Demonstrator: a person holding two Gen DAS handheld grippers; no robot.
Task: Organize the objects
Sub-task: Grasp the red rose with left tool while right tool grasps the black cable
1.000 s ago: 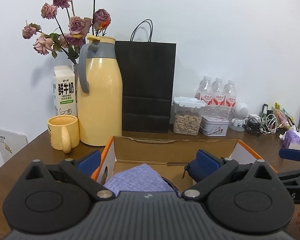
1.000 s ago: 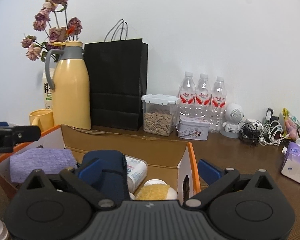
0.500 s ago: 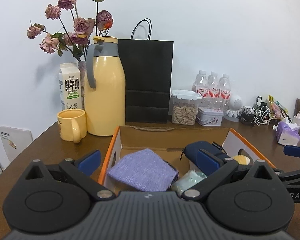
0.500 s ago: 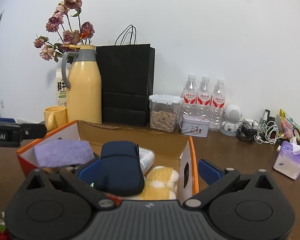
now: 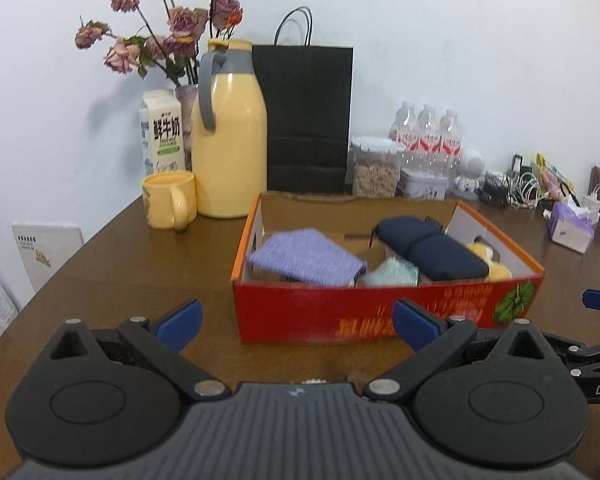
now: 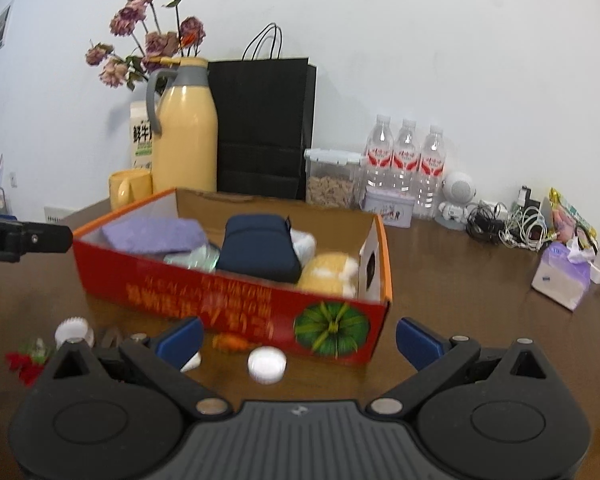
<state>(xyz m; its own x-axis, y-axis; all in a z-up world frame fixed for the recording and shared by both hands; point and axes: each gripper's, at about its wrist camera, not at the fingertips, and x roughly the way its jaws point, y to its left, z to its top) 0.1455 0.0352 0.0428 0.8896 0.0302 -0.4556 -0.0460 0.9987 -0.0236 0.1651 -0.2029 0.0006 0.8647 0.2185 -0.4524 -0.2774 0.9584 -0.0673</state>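
both grippers, left gripper [image 5: 296, 318] and right gripper [image 6: 298, 338], have backed off the red box [image 6: 236, 292]; fingers apart, empty. small items [image 6: 267, 365] remain on the bench.

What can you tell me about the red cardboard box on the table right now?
The red cardboard box is a shallow open-topped carton, red outside with yellow lettering and a green pumpkin print, orange rim, plain brown inside. It sits flat on the brown table, holding a purple cloth, a navy pouch, a pale green packet and something yellow and fluffy. Neither hand-held gripper touches it.
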